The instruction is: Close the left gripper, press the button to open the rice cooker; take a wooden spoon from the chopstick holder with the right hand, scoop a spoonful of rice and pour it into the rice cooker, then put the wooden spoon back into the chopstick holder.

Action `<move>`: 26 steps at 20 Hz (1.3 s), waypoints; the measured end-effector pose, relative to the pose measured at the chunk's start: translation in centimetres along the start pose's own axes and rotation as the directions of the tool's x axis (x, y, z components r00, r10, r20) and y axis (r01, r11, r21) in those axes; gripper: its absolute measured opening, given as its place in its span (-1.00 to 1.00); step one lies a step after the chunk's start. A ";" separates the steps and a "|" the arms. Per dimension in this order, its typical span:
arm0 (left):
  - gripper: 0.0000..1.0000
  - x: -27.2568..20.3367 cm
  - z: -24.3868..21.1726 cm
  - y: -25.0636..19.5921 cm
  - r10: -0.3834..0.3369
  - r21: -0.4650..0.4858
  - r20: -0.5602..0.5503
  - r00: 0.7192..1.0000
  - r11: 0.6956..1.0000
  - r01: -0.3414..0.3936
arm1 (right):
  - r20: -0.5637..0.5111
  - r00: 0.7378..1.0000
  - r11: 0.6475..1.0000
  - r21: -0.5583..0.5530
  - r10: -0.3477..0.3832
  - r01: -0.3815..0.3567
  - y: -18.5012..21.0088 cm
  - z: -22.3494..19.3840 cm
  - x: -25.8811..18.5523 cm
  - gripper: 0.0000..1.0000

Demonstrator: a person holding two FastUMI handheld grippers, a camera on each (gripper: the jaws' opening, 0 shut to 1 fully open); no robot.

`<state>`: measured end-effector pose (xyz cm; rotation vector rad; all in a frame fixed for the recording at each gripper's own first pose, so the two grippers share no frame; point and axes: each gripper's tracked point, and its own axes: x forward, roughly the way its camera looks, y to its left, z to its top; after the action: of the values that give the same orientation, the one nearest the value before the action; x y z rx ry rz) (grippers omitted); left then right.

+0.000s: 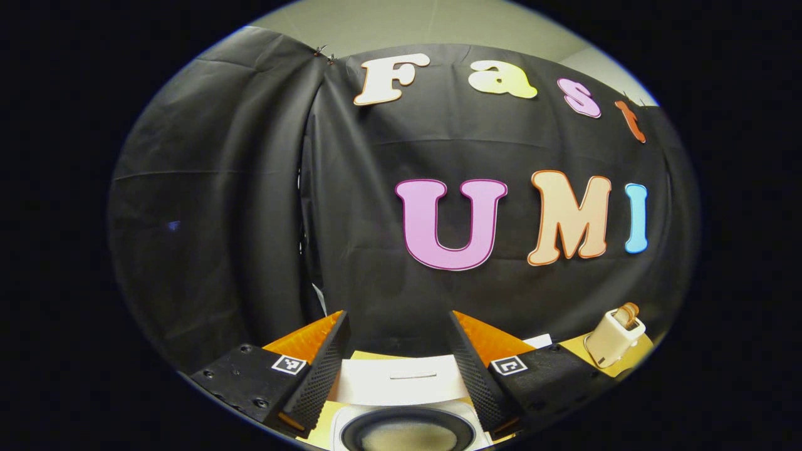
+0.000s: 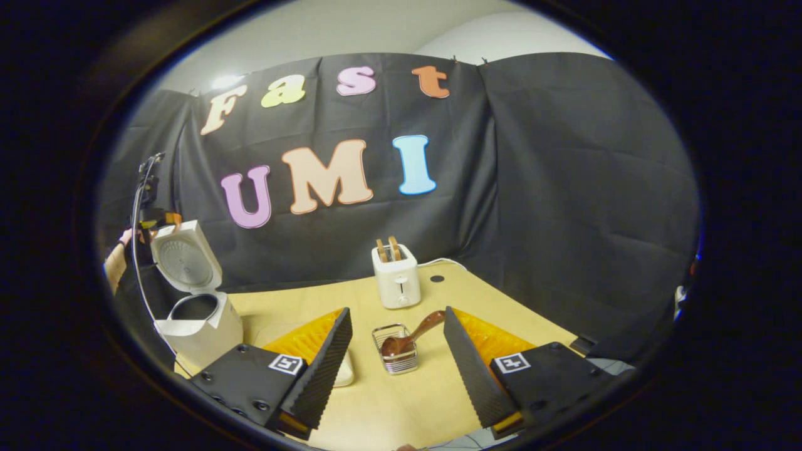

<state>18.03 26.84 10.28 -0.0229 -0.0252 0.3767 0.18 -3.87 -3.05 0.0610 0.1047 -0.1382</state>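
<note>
Wooden spoon (image 2: 410, 335) handle angled up-right

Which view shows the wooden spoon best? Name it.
The right gripper view: the wooden spoon lies tilted in the wire chopstick holder, bowl down, handle toward the right, between the open fingers. The left gripper view faces the rice cooker instead.

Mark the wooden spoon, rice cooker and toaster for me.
wooden spoon (image 2: 396, 344): right gripper view, bowl end.
rice cooker (image 2: 203, 331): right gripper view, front wall of body.
toaster (image 2: 396, 283): right gripper view, front face.
</note>
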 end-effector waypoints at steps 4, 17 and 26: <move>0.76 -3.5 -2.0 -0.4 -0.011 -0.001 -0.022 1.000 1.000 0.011 | -0.001 1.000 1.000 -0.004 0.016 -0.016 -0.1 0.0 0.2 0.87; 0.81 -11.4 -14.8 -1.9 -0.050 -0.030 -0.174 0.983 0.999 0.045 | -0.006 0.999 0.998 -0.017 0.053 -0.053 1.1 -0.2 0.4 0.91; 0.84 -12.3 -21.8 -2.1 -0.036 0.010 -0.283 0.958 0.999 0.041 | -0.026 0.998 0.998 -0.030 0.059 -0.060 2.1 -1.2 -0.1 0.88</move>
<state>7.94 19.97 -11.68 -0.0608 0.2607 0.3319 0.27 -1.72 -4.13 0.0349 0.1303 -0.0763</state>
